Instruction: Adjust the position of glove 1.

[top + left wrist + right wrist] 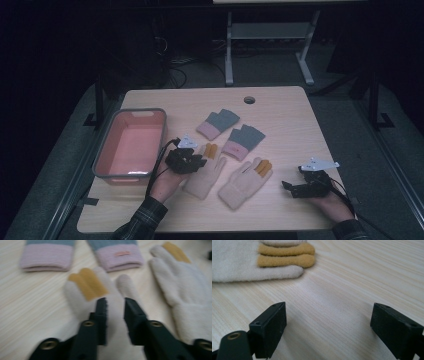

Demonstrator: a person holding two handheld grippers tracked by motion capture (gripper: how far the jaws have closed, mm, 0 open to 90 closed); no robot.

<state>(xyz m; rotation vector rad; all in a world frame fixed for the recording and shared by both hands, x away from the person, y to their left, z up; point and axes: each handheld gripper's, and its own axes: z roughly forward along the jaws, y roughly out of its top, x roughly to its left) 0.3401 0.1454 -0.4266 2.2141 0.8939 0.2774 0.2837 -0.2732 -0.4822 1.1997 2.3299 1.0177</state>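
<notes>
The left gripper (pixel 115 302) has its jaws slightly parted over the left cream glove (pixel 100 297); the right gripper (pixel 328 322) rests with jaws spread wide above the table (pixel 342 290).

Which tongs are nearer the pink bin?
Left. The left tongs sit over the cream glove just beside the pink bin. The right tongs rest near the table's right edge, past the second cream glove.
</notes>
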